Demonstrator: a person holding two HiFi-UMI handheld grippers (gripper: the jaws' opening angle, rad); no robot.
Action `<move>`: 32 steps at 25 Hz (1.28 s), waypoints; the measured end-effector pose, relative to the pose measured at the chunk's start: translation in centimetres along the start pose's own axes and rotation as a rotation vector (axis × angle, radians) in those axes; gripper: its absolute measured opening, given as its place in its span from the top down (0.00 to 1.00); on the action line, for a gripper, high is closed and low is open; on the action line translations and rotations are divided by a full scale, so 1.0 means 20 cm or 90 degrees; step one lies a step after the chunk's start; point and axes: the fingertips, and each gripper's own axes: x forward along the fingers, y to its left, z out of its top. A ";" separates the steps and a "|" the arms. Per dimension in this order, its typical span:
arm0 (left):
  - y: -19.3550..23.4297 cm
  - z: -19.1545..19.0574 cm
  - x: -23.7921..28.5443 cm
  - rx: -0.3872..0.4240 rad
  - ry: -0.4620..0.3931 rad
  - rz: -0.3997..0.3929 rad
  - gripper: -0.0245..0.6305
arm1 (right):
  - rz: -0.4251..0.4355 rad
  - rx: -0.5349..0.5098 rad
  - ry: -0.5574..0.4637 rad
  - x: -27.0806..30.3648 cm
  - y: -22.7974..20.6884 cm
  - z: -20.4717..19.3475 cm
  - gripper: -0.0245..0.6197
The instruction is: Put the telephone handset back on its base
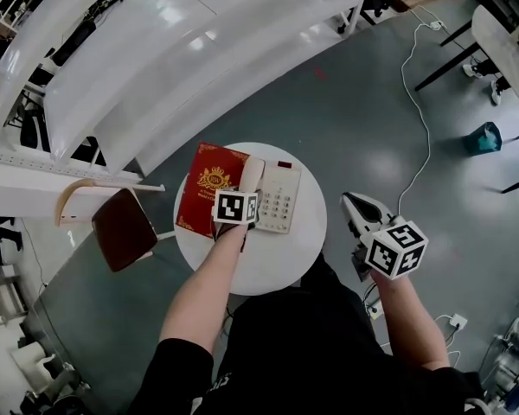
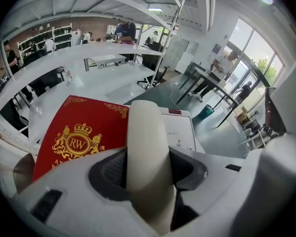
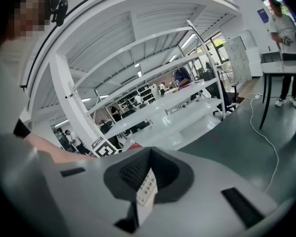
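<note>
A cream telephone handset (image 2: 145,132) runs lengthwise between my left gripper's (image 2: 148,167) jaws, whose pads press on its sides. In the head view the handset (image 1: 253,173) lies along the left side of the white telephone base (image 1: 281,197) on a round white table (image 1: 268,266). My left gripper (image 1: 245,199) is over the handset's near end. Whether the handset rests fully in the cradle I cannot tell. My right gripper (image 1: 356,207) hovers off the table's right edge above the floor, shut and holding nothing; its own view shows the jaws (image 3: 147,186) together.
A red book with a gold crest (image 1: 209,184) lies left of the phone, touching the handset's side. A chair with a brown seat (image 1: 121,227) stands left of the table. White shelving (image 1: 156,59) rises behind. A white cable (image 1: 419,102) crosses the grey floor.
</note>
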 end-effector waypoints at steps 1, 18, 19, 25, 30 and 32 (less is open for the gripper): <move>0.00 0.00 0.00 0.001 0.003 0.000 0.66 | 0.000 0.001 0.000 0.00 0.00 0.00 0.95; 0.02 -0.05 0.07 0.018 0.036 0.015 0.65 | -0.002 0.010 0.006 -0.01 -0.03 -0.05 0.95; 0.01 -0.05 0.07 0.024 0.038 0.014 0.65 | -0.002 0.013 0.006 -0.01 -0.03 -0.05 0.95; 0.01 -0.05 0.07 0.055 0.050 0.009 0.63 | 0.007 0.018 0.004 0.01 -0.02 -0.06 0.95; 0.01 -0.05 0.07 0.031 0.045 -0.003 0.63 | 0.012 0.024 0.001 0.02 -0.03 -0.08 0.95; 0.01 -0.04 0.07 0.004 0.040 -0.012 0.63 | 0.012 0.027 0.002 0.02 -0.04 -0.10 0.95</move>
